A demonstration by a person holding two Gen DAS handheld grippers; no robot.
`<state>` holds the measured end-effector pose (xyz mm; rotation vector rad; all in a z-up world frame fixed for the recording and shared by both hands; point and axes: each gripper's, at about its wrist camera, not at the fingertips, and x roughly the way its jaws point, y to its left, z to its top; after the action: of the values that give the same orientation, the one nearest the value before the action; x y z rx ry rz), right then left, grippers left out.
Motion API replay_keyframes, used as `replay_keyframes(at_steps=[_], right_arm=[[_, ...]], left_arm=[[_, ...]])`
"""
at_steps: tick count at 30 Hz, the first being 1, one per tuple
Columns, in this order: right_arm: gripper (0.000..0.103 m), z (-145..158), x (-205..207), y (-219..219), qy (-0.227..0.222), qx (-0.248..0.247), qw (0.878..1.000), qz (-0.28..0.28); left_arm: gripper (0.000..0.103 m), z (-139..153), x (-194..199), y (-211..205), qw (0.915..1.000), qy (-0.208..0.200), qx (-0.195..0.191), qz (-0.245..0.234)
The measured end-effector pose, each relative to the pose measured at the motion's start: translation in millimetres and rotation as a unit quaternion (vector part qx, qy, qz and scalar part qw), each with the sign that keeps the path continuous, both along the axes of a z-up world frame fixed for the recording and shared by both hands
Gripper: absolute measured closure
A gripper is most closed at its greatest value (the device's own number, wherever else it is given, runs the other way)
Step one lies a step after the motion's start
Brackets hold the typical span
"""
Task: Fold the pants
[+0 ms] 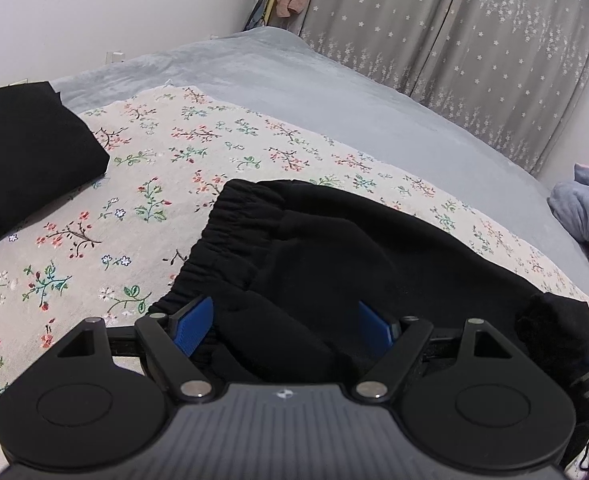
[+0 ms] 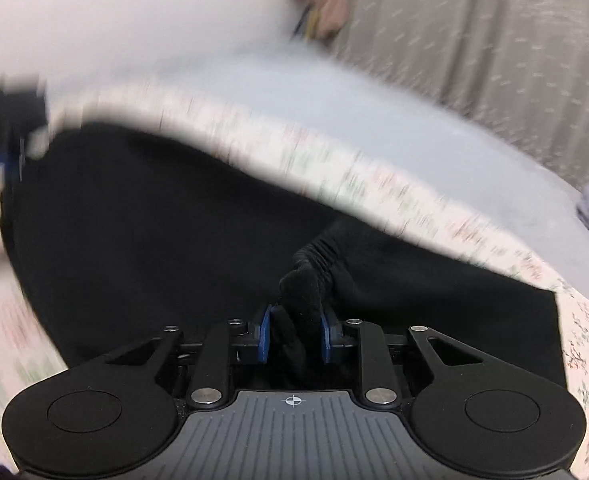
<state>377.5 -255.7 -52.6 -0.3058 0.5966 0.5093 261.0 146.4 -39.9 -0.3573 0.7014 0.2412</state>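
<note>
A bed (image 1: 334, 92) covered by a pale grey-blue sheet, over which a cream cloth (image 1: 166, 184) printed with small flowers is spread. Directly on the floral cloth lie black pants (image 1: 334, 256), elastic waistband up-left, and a separate folded black garment (image 1: 22, 148) at left. Rumpled blue-grey bedding (image 1: 586, 208) sits at the right edge.

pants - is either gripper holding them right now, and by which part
The right gripper has a bunched fold of the black pants between its pads, by the elastic cuff. The left gripper stands open over them.
</note>
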Motion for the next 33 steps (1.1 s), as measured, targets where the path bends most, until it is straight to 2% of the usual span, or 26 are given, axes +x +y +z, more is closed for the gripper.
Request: replay_keyframes(at_steps=[2, 3, 6, 7, 8, 9, 10, 11, 12, 14, 18, 20, 23, 27, 29, 33], right_arm=[[0.08, 10.6, -2.0, -3.5, -0.004, 0.043, 0.999, -0.012], [0.08, 10.8, -3.7, 0.2, -0.004, 0.047, 0.999, -0.01], [0.079, -14.4, -1.8, 21.6, 0.006, -0.017, 1.0, -0.007], [0.072, -30.4, 2.0, 28.1, 0.031, -0.04, 0.999, -0.004], [0.069, -40.4, 2.8, 33.3, 0.043, -0.056, 0.997, -0.003], [0.069, -43.5, -2.6, 33.7, 0.032, -0.056, 0.998, -0.008], [0.062, -39.9, -7.2, 31.2, 0.034, -0.045, 0.998, -0.015], [0.046, -34.8, -10.1, 26.9, 0.047, -0.02, 0.999, -0.012], [0.038, -27.4, -14.1, 20.5, 0.06, 0.02, 0.998, -0.002], [0.036, -19.2, -18.8, 8.9, 0.089, 0.072, 0.993, 0.007], [0.036, -18.5, -24.0, 1.6, 0.132, 0.056, 0.99, 0.001], [0.038, -9.9, -26.6, -7.3, 0.162, 0.077, 0.984, -0.001], [0.038, 10.1, -41.2, -22.9, 0.189, 0.119, 0.975, -0.001], [0.038, 36.3, -83.1, -42.5, 0.172, 0.115, 0.978, -0.012], [0.038, 39.7, -104.3, -51.5, 0.177, 0.128, 0.976, -0.021], [0.038, 32.1, -134.5, -73.7, 0.187, 0.191, 0.963, -0.026]], left_arm=[[0.011, -2.1, 0.3, -1.4, 0.9999, 0.008, 0.008, 0.001], [0.011, -3.0, 0.3, -2.4, 0.9998, 0.013, 0.012, 0.001], [0.011, -2.5, -0.1, -4.2, 0.9996, 0.018, 0.021, -0.002], [0.011, -2.2, -0.5, -4.3, 0.9996, 0.019, 0.021, -0.002], [0.011, -1.9, -0.7, -4.1, 0.9996, 0.02, 0.02, -0.002], [0.011, -1.5, -0.7, -3.2, 0.9996, 0.021, 0.018, -0.003], [0.011, -0.8, -0.5, -1.9, 0.9997, 0.021, 0.015, -0.003], [0.011, 0.0, -0.5, 0.2, 0.9997, 0.021, 0.01, -0.002], [0.011, 0.6, -0.3, 3.3, 0.9998, 0.022, 0.004, 0.002], [0.011, 2.1, -1.0, 10.5, 0.9996, 0.023, -0.003, 0.016], [0.011, 3.8, -4.7, 30.2, 0.9984, 0.028, -0.02, 0.045], [0.011, 1.1, -6.7, 41.8, 0.9966, 0.039, -0.03, 0.066], [0.011, -7.0, -13.7, 64.6, 0.9898, 0.048, -0.094, 0.096], [0.011, -20.6, -28.8, 90.0, 0.9689, 0.035, -0.211, 0.125], [0.009, -22.7, -32.7, 93.4, 0.9619, 0.026, -0.239, 0.131], [0.002, -32.5, -32.4, 85.6, 0.9453, 0.015, -0.303, 0.12]])
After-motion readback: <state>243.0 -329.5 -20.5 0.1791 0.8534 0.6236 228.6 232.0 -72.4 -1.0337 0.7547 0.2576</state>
